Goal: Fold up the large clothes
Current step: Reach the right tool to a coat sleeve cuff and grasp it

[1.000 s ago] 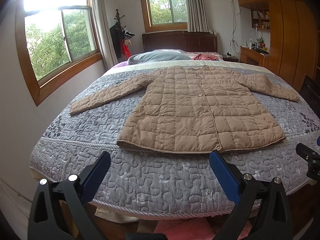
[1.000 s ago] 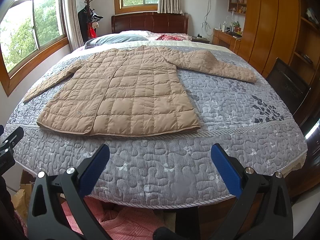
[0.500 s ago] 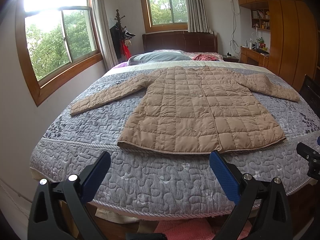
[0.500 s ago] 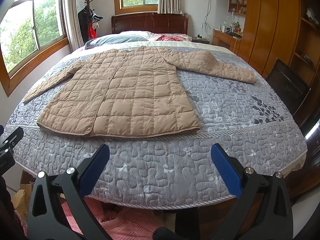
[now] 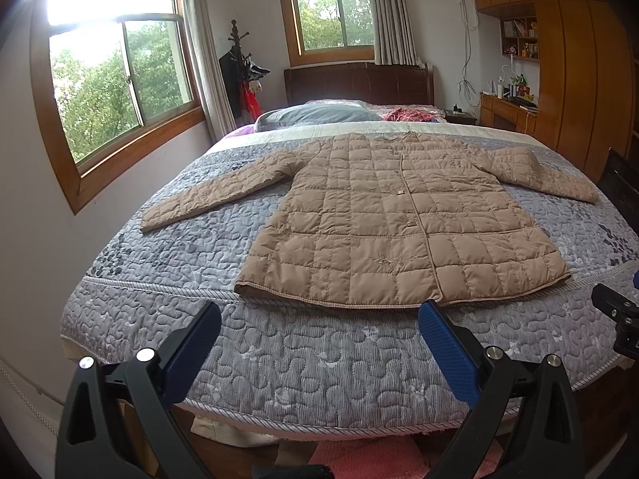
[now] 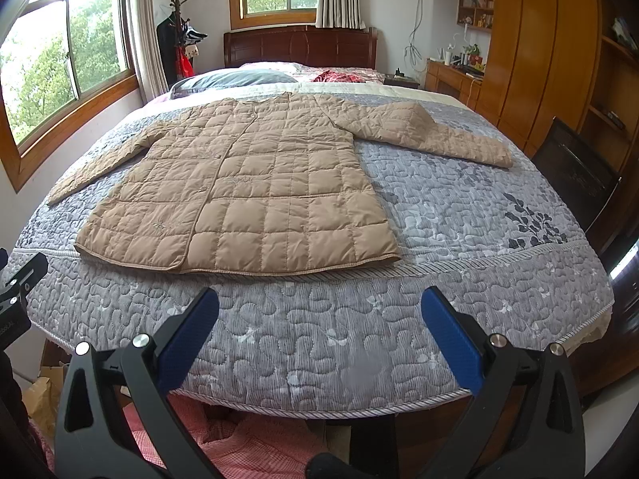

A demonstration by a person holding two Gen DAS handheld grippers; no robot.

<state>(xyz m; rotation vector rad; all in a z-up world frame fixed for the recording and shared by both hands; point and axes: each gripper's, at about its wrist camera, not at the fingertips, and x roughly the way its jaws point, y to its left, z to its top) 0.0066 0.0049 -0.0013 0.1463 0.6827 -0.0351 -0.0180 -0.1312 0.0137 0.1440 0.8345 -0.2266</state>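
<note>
A long tan quilted coat lies flat and face up on the grey quilted bedspread, sleeves spread to both sides, hem toward me. My left gripper hovers open near the foot of the bed, short of the hem, blue pads wide apart and empty. My right gripper is likewise open and empty, just short of the hem. Part of the right gripper shows at the left wrist view's right edge.
Pillows and a red cloth lie at the headboard. Windows line the left wall; a wooden wardrobe and desk stand on the right. A dark chair stands beside the bed. Pink fabric lies on the floor below.
</note>
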